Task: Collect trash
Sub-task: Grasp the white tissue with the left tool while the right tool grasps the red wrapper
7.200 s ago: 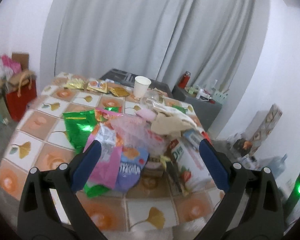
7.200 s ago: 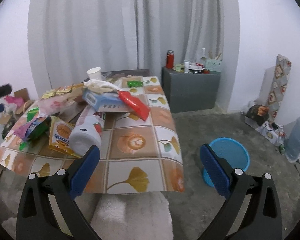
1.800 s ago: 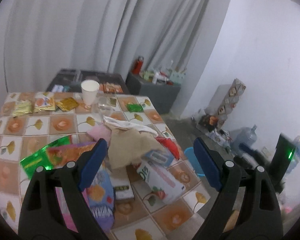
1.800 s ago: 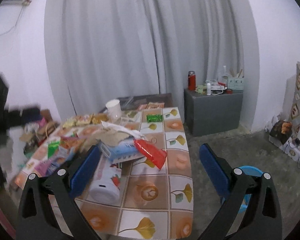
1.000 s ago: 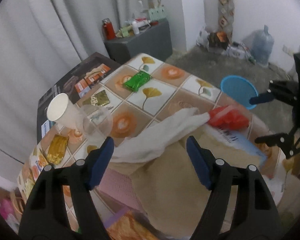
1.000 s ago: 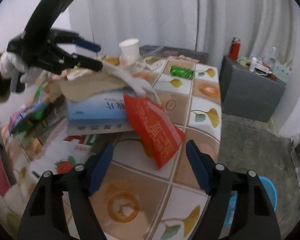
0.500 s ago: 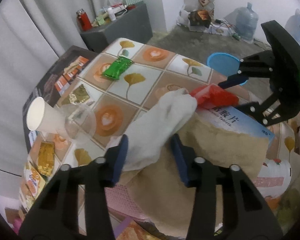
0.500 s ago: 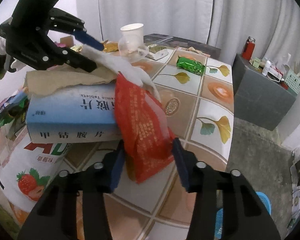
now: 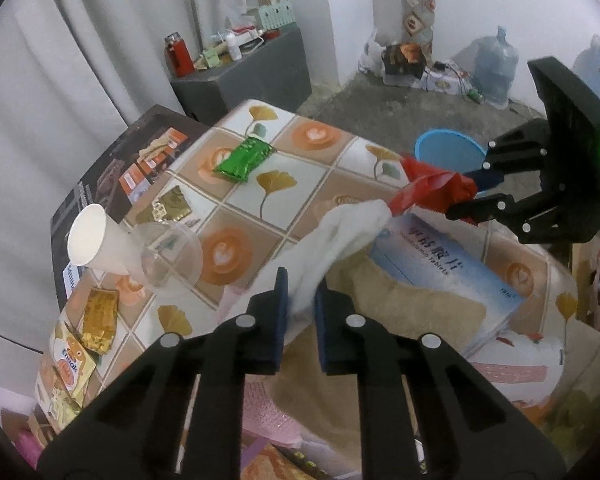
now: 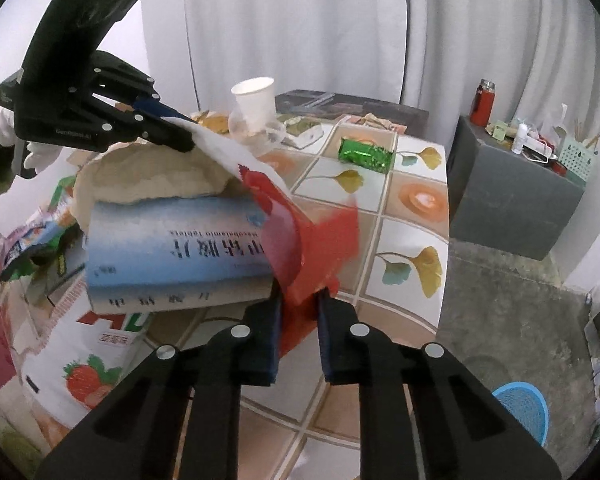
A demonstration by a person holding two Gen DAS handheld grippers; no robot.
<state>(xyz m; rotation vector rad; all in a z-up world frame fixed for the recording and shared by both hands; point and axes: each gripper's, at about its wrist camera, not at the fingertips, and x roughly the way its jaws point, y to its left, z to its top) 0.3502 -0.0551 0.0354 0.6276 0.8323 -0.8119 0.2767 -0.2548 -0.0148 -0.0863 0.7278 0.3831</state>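
A crumpled white tissue [image 9: 340, 232] lies draped over the trash heap on the tiled table [image 9: 284, 200]. My left gripper [image 9: 300, 284] is closing, and its pads pinch the tissue's near end. A red wrapper [image 10: 308, 240] leans against a blue-and-white tablet box [image 10: 172, 248]. My right gripper [image 10: 298, 300] is closing too, its pads pressed on the wrapper's lower edge. Seen from the left wrist, the right gripper [image 9: 460, 196] holds the red wrapper [image 9: 428, 188] at the table's right edge. From the right wrist, the left gripper [image 10: 184, 132] grips the tissue [image 10: 228, 152] above torn brown paper [image 10: 148, 176].
A blue bin [image 10: 520, 408] stands on the floor right of the table. A paper cup [image 9: 96, 240], a clear cup [image 9: 172, 260] and a green packet [image 9: 242, 160] lie farther back. A strawberry carton [image 10: 80, 360] and snack bags fill the near left. A grey cabinet [image 10: 508, 196] stands behind.
Both grippers' jaws have come together from wide apart, the left onto the white tissue, the right onto the red wrapper. The wrapper's lower edge has crumpled.
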